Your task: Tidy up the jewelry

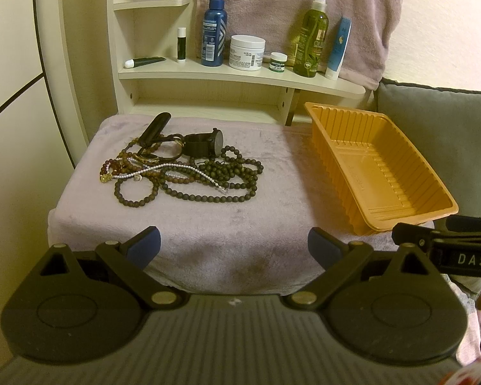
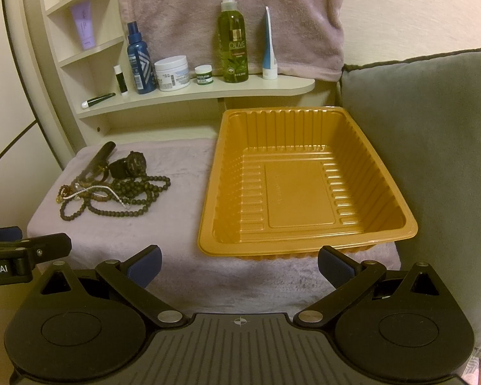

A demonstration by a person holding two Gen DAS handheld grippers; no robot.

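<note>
We hold both tongs spread wide with nothing between them, the left tongs (image 1: 234, 245) facing a tangled heap of jewelry (image 1: 179, 168): matte dark bead strands, a thin string of small pearls, and a black wristwatch (image 1: 205, 142) with a round face. It all lies on the plush lilac cloth covering the desk (image 1: 208, 240). The right tongs (image 2: 239, 264) face a glossy orange plastic tray (image 2: 304, 186), rectangular with ribbed walls, standing right of the heap.

Tangled jewelry (image 1: 179, 170) lies beside seemingly empty tray (image 1: 381, 173).
</note>
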